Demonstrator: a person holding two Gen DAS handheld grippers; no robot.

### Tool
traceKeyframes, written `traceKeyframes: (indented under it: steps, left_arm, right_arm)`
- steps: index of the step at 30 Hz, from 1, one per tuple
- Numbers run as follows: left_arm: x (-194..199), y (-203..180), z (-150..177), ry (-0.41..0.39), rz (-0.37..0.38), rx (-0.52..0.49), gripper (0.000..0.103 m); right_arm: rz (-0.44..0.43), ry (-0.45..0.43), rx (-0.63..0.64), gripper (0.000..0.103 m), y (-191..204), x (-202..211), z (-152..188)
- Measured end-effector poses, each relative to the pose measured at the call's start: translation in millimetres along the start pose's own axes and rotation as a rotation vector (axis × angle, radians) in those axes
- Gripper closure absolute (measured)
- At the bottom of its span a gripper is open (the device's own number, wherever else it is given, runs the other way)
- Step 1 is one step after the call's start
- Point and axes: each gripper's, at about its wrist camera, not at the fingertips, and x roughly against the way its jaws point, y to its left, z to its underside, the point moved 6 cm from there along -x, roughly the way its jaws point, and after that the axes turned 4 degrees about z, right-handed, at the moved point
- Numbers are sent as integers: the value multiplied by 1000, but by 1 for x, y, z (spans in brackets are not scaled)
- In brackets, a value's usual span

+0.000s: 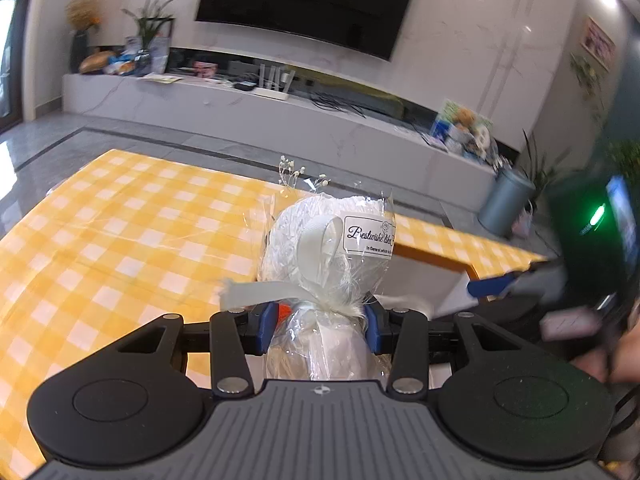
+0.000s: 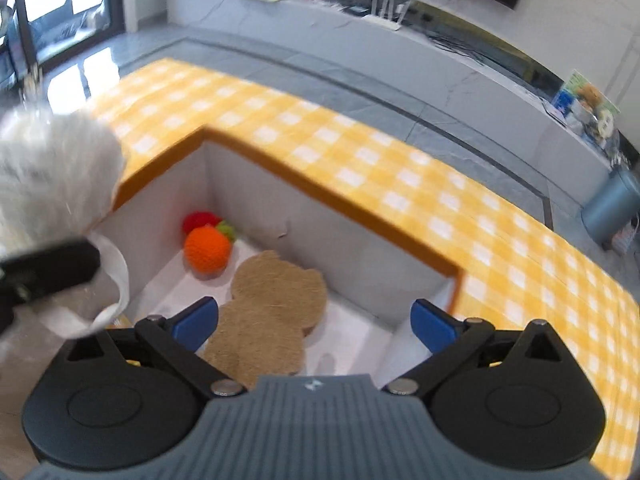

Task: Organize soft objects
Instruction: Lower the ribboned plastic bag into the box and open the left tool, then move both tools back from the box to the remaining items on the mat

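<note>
My left gripper clamps the cellophane-wrapped white bouquet at its ribbon-tied neck, above the desk: light, crushable, slippery film. My right gripper is spread wide, empty, over the box.

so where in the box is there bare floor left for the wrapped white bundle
The box floor is bare on the right, between the tan bear-shaped mat and the right wall, and in a strip along the left wall. The back left corner is crowded by the orange knitted ball and red one. The left gripper holds the bundle.
</note>
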Motion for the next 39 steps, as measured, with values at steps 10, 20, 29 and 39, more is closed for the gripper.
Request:
traceKeyframes:
  steps: [10,20,29,39]
  left_arm:
    - [-42,-18,18,128,-142,-144,54]
    - [-55,-15,28,202,-241,-165,48]
    - [-37,-24,21,82,-239,-156,6]
    - [21,10,-13,-78,-213,-22,5]
  right_arm:
    - [-38,-125,-93,3,-22,32,-6]
    - [-15,-265,-59,3,-25,57,-9]
    - [-19,-258,-81,3,-31,56,-6]
    - [-222,-139,-181,51,-19,37,-4]
